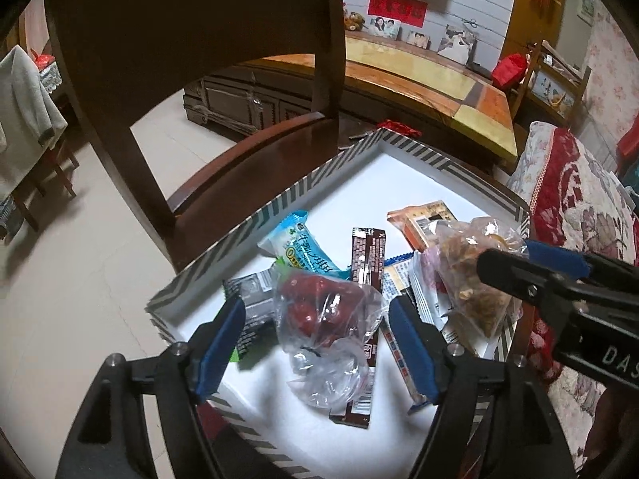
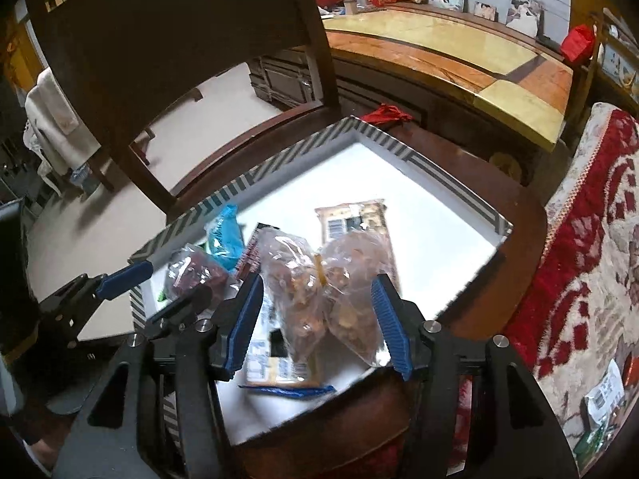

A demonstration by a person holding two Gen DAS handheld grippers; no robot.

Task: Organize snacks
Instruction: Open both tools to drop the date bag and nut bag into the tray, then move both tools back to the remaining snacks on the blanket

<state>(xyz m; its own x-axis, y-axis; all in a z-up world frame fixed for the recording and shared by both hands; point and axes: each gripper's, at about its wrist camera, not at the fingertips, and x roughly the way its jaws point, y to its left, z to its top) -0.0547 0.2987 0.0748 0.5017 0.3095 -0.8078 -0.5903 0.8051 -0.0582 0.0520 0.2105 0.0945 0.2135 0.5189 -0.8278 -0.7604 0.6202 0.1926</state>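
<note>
A white box with a striped rim holds several snacks. My left gripper is open, its blue pads on either side of a clear bag of red fruit that lies in the box; neither pad presses on it. My right gripper is open around a clear bag of brown nuts tied with a yellow band, which rests on other packets. A blue packet, a brown bar and an orange packet lie further in.
The box sits on a dark wooden surface. A wooden chair back rises behind it. A red floral cushion at the right carries a loose packet. A long marble-topped cabinet stands behind.
</note>
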